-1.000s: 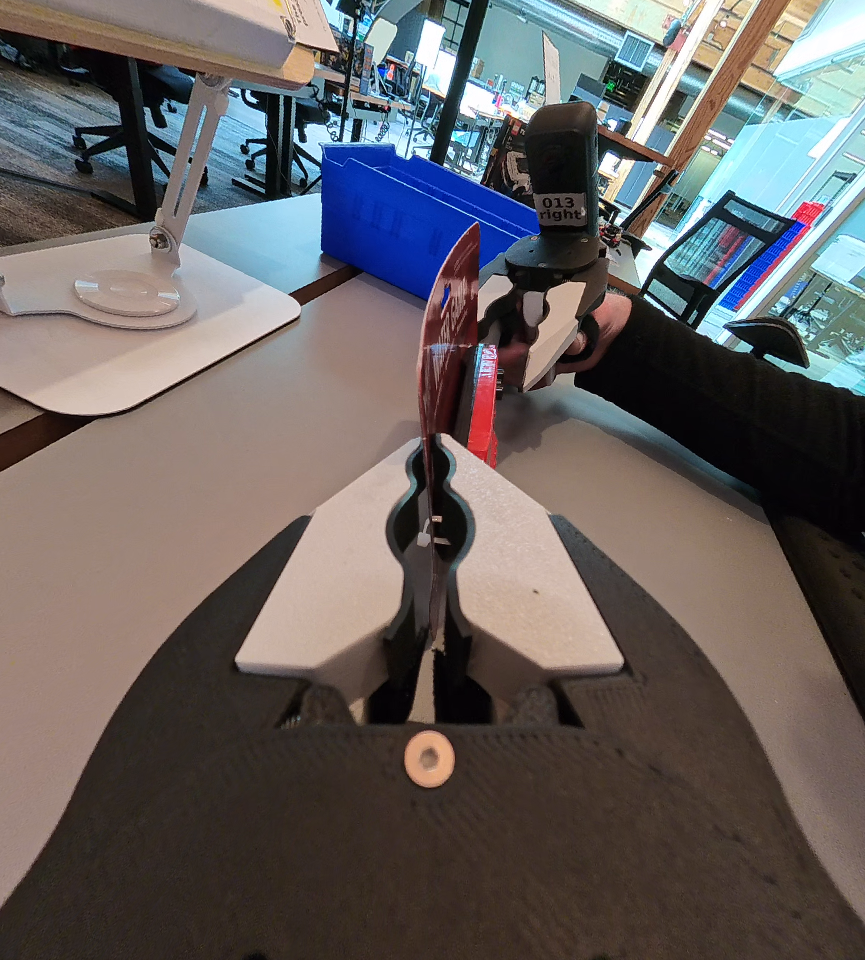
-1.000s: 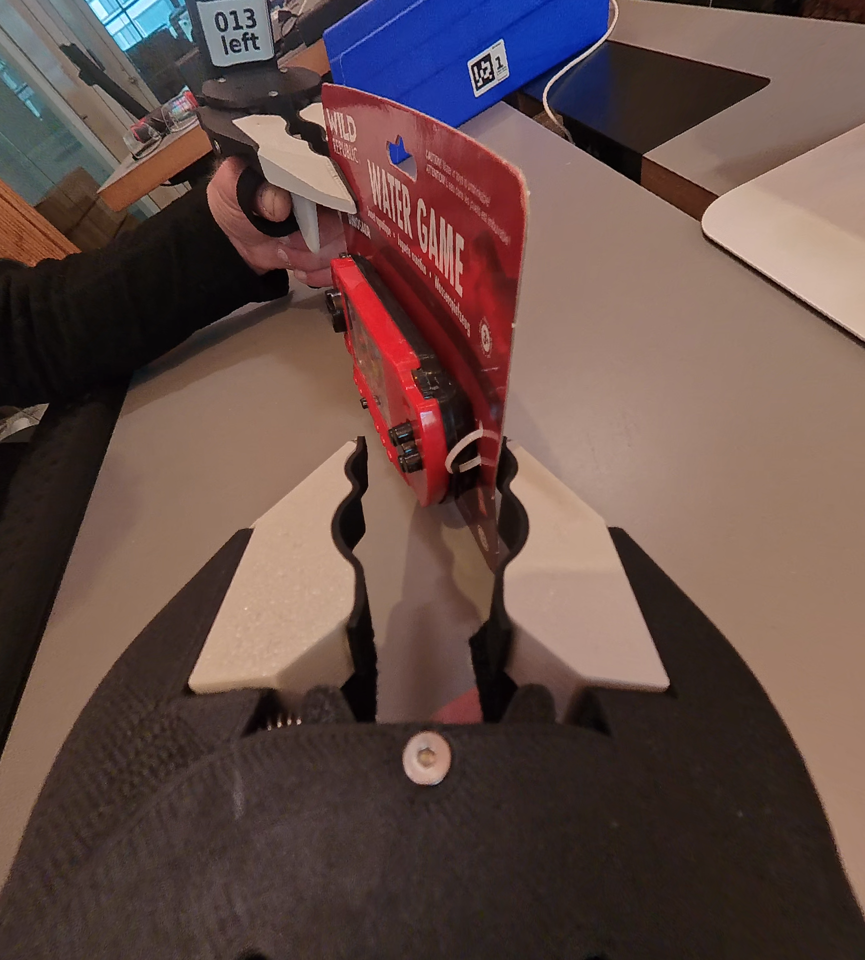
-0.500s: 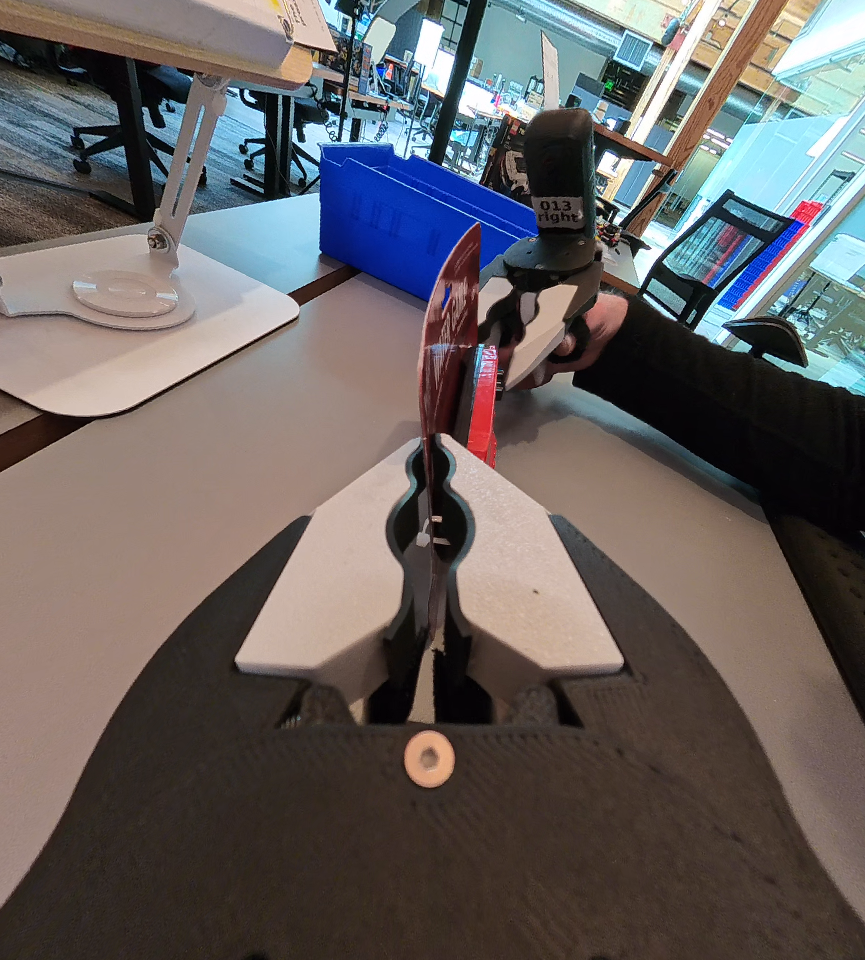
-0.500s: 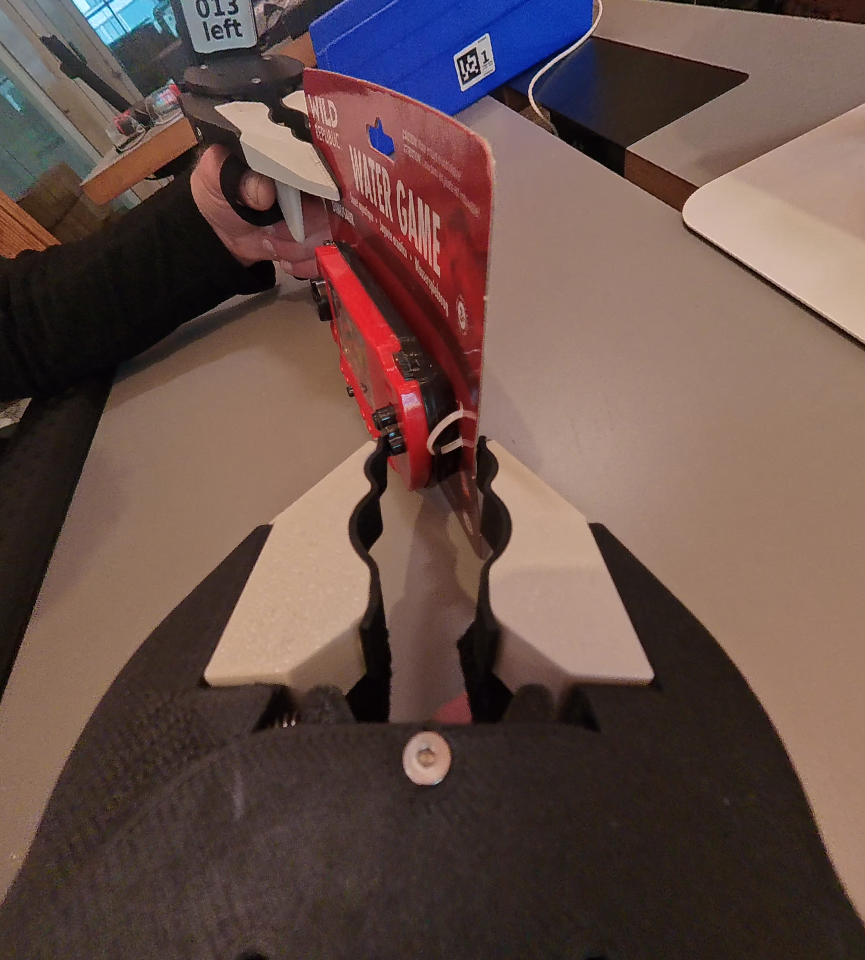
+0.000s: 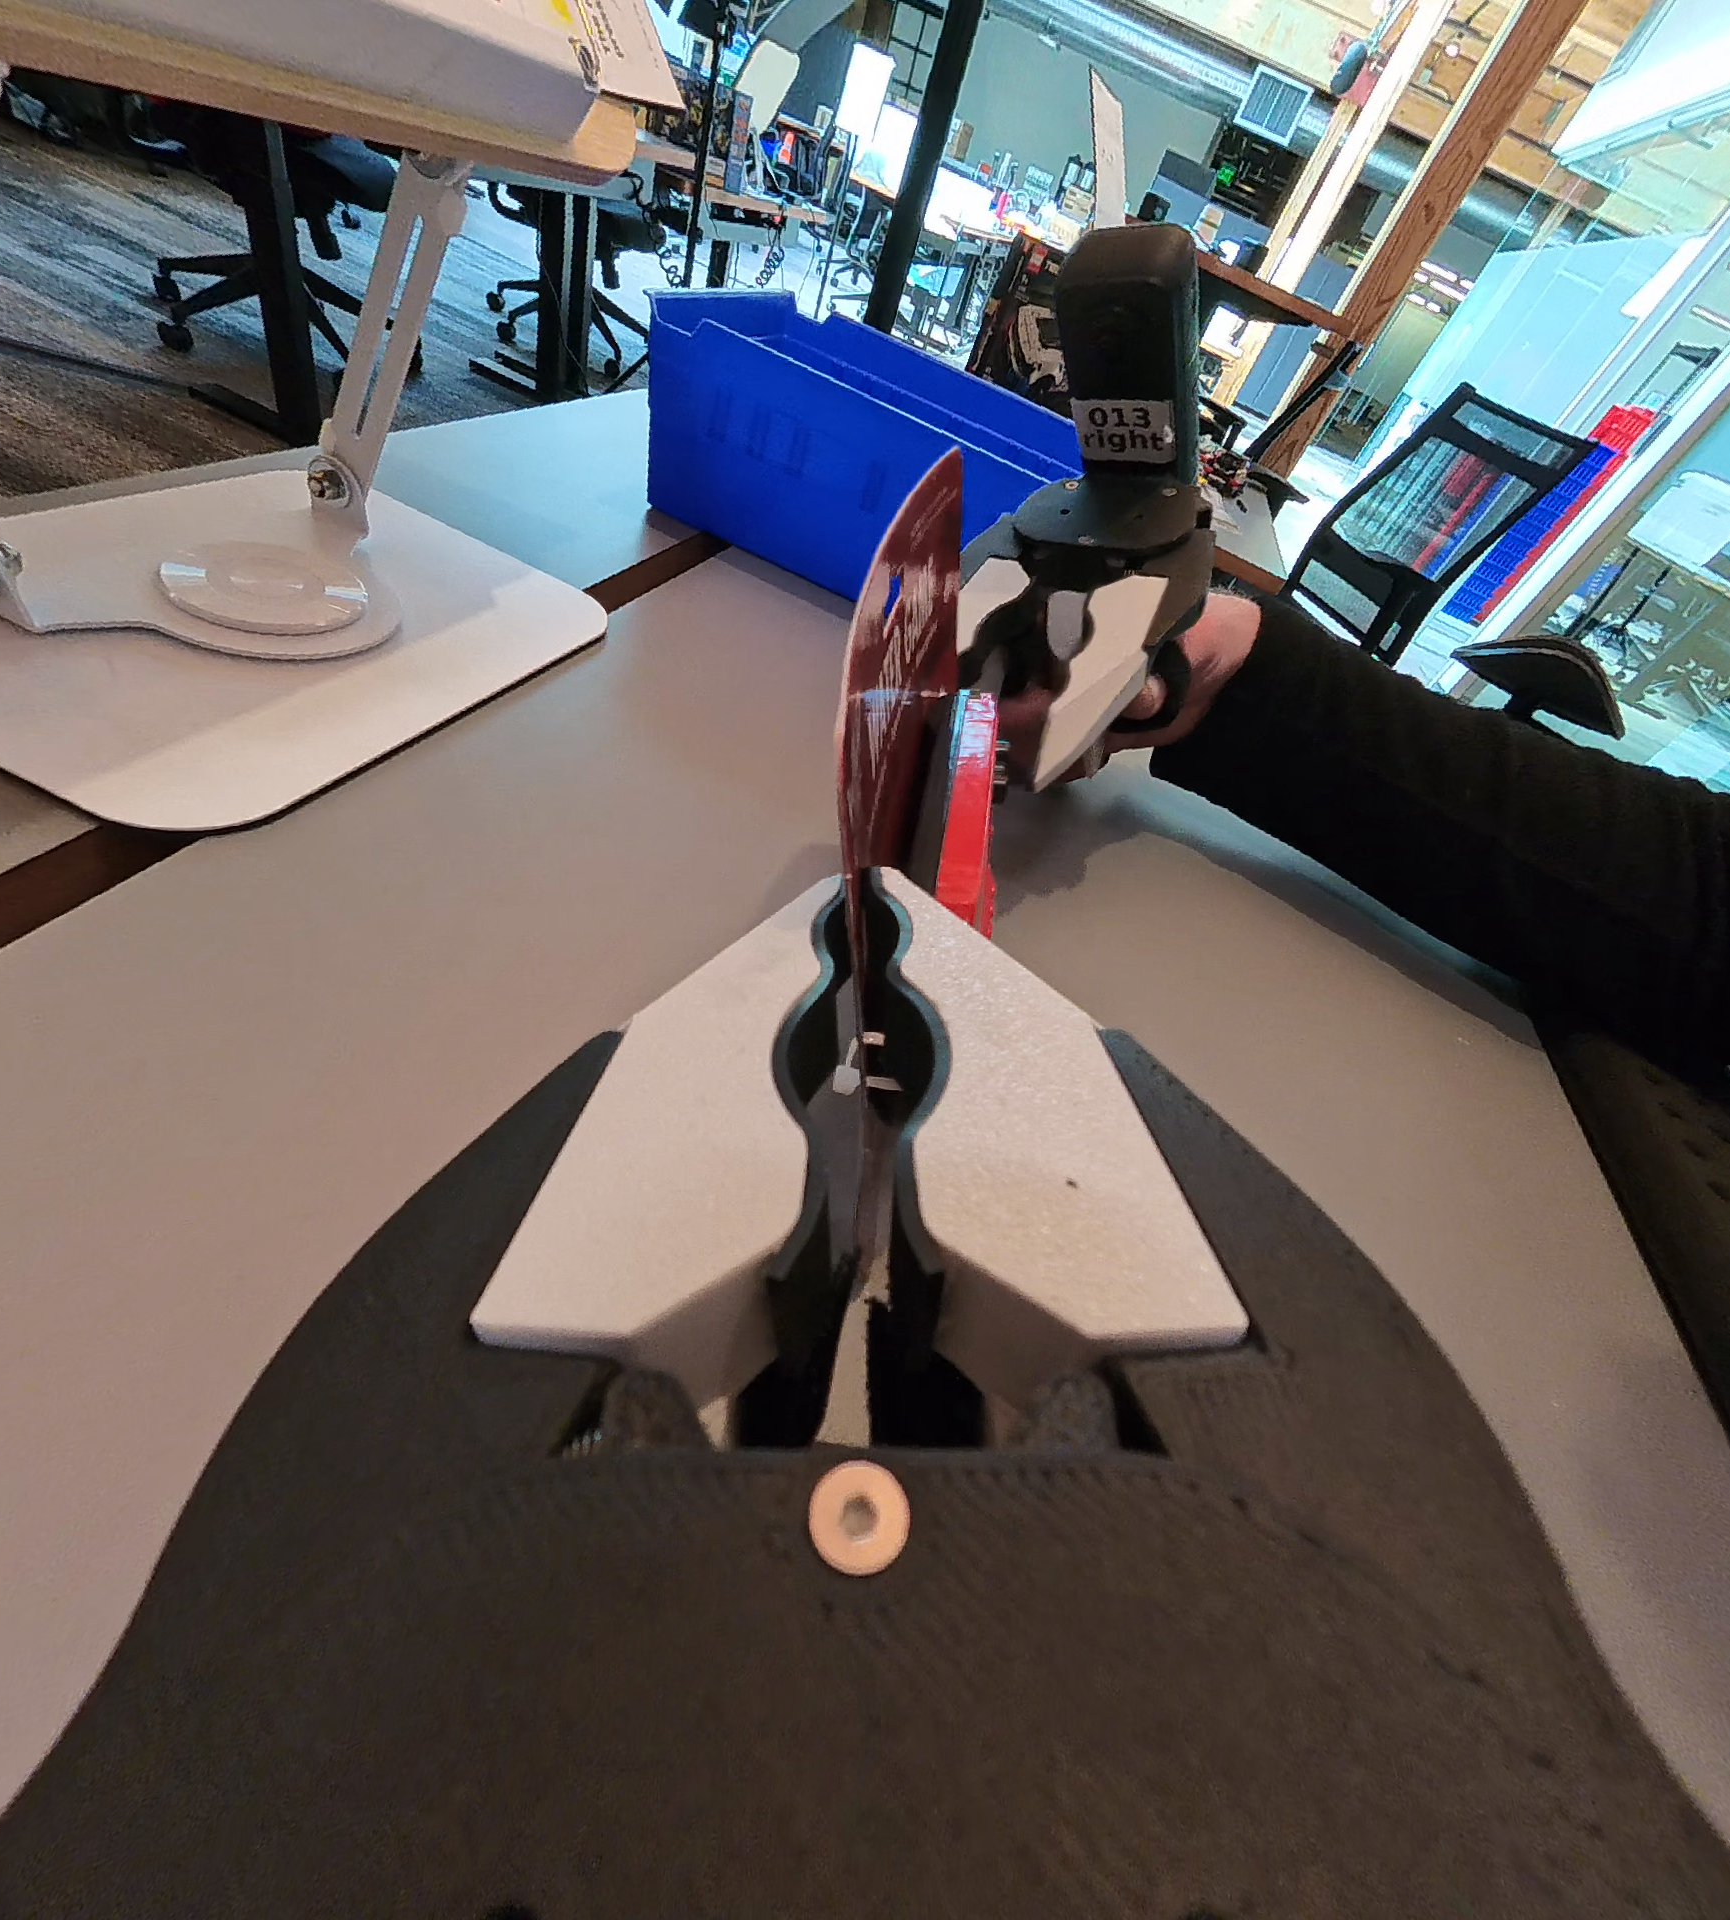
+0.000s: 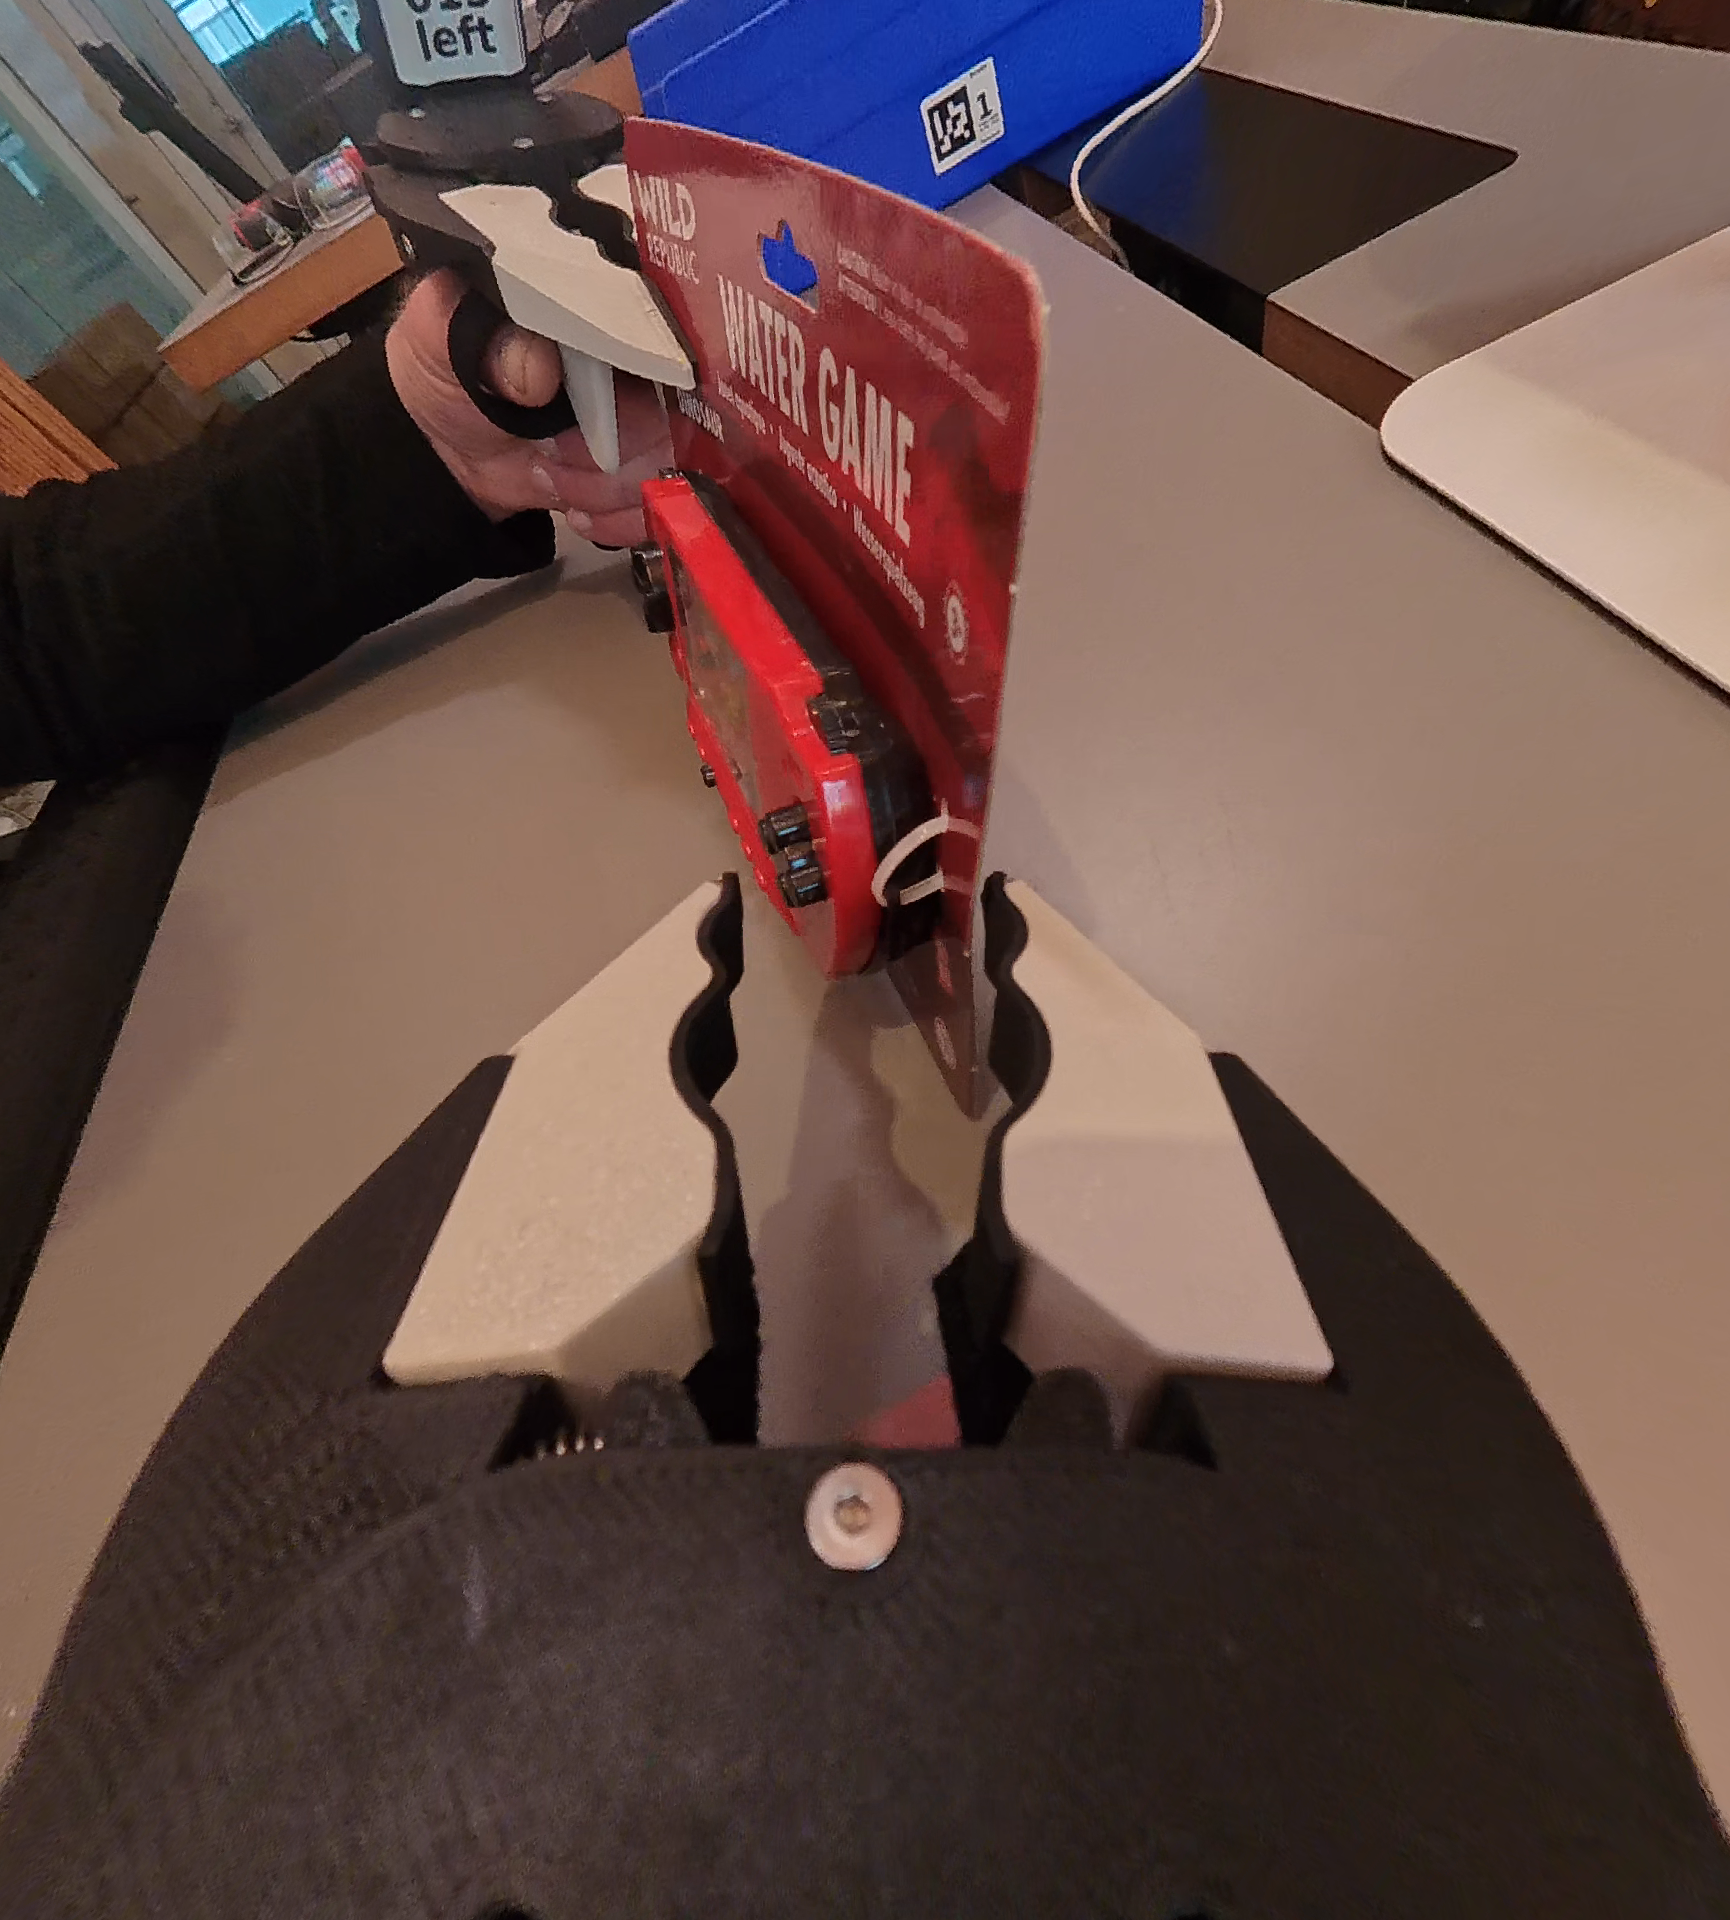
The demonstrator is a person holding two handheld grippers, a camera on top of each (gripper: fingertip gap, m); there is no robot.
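**Clamping a red toy card on edge over a grey table**

Pinching the near edge of the card (image 5: 897,665) between closed fingers, left gripper (image 5: 866,894) at the front of the left wrist view, card upright and edge-on above the table (image 5: 321,1018). Strapped to the card's right face, a red handheld toy (image 5: 967,821), fixed with a white tie. Beyond it, right gripper (image 5: 1058,675) in a hand (image 5: 1193,665) with a black sleeve, white fingers tilted down toward the card's far end. Behind, a blue bin (image 5: 799,457); to the left, a white stand (image 5: 248,613) on its flat base.

Seen from the right wrist view, right gripper (image 6: 856,904) spread open, the card's (image 6: 871,416) lower corner and the toy's (image 6: 788,748) end sitting between the fingers; right finger (image 6: 1131,1143) close beside the card's back, contact hard to judge, left finger (image 6: 580,1143) apart from the toy. At the far end, left gripper (image 6: 632,312) shut on the card's upper edge, gripped by a hand (image 6: 487,416). Blue bin (image 6: 840,62) with a square code sticker behind, and a dark pad (image 6: 1287,197) with a white cable on the table (image 6: 1256,727).
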